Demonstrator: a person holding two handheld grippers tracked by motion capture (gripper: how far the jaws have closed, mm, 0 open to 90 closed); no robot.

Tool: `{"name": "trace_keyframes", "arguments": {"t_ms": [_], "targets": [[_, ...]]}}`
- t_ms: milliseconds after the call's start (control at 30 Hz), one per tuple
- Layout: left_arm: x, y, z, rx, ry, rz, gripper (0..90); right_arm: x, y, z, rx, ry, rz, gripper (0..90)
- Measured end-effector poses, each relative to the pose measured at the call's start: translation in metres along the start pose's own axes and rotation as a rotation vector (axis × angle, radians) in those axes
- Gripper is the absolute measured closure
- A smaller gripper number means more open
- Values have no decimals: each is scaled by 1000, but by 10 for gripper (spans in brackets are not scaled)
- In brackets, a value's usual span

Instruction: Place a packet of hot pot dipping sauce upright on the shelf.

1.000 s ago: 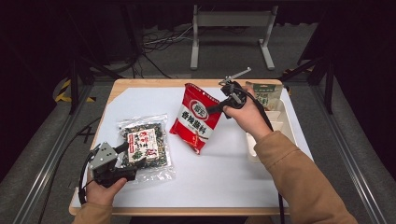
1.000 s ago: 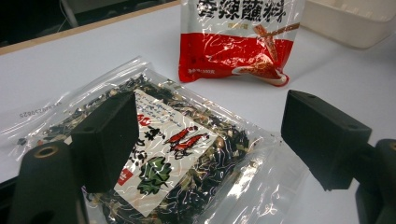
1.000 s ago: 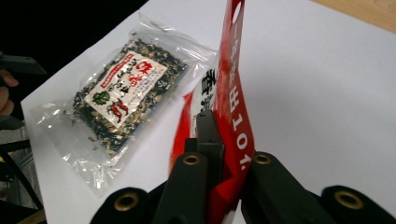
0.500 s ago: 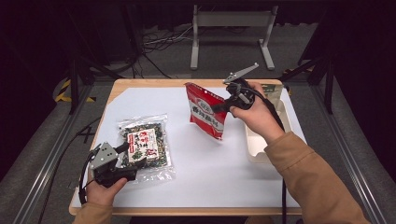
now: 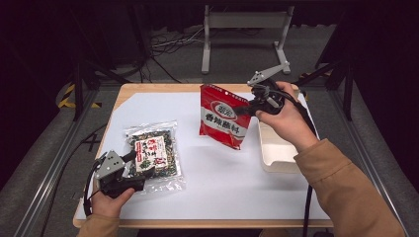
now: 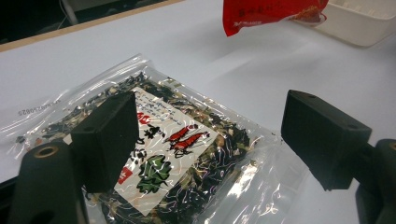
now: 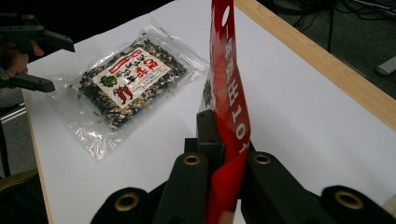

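Note:
A red seasoning packet (image 5: 223,118) hangs upright above the white mat (image 5: 222,187), and my right gripper (image 5: 245,110) is shut on its right edge. In the right gripper view the packet's edge (image 7: 229,93) stands pinched between the jaws of the right gripper (image 7: 219,135). A clear bag of dark dried spice mix (image 5: 153,155) lies flat on the mat at the left. My left gripper (image 5: 136,172) rests at that bag's near left corner, open. In the left gripper view the bag (image 6: 173,149) lies under the spread jaws, untouched.
A white tray (image 5: 276,153) sits on the mat's right side, just right of the hanging packet, and its corner shows in the left gripper view (image 6: 364,23). The wooden table edge (image 5: 163,89) borders the mat. A metal stand (image 5: 244,29) is on the floor behind.
My right gripper has lifted the red packet off the mat and carried it rightward toward the tray; it now hangs upright. The left gripper has stayed by the clear bag.

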State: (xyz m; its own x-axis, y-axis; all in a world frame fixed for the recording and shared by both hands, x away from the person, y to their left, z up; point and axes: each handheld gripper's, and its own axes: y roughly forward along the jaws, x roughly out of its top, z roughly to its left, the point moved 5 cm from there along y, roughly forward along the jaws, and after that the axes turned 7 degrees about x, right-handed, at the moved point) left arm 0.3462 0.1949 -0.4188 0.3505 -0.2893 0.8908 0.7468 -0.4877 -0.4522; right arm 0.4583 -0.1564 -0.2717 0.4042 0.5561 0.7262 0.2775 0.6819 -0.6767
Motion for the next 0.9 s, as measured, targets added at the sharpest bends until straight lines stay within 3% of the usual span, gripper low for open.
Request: {"name": "trace_keyframes", "arguments": {"t_ms": [333, 633, 900], "targets": [[0, 1, 0, 0, -7, 1, 197, -2, -32, -6, -62, -70, -19, 892], [-1, 1, 0, 0, -11, 3, 197, -8, -52, -10, -81, -81, -20, 892], [-1, 1, 0, 0, -9, 5, 197, -13, -68, -18, -127, -106, -30, 892]]}}
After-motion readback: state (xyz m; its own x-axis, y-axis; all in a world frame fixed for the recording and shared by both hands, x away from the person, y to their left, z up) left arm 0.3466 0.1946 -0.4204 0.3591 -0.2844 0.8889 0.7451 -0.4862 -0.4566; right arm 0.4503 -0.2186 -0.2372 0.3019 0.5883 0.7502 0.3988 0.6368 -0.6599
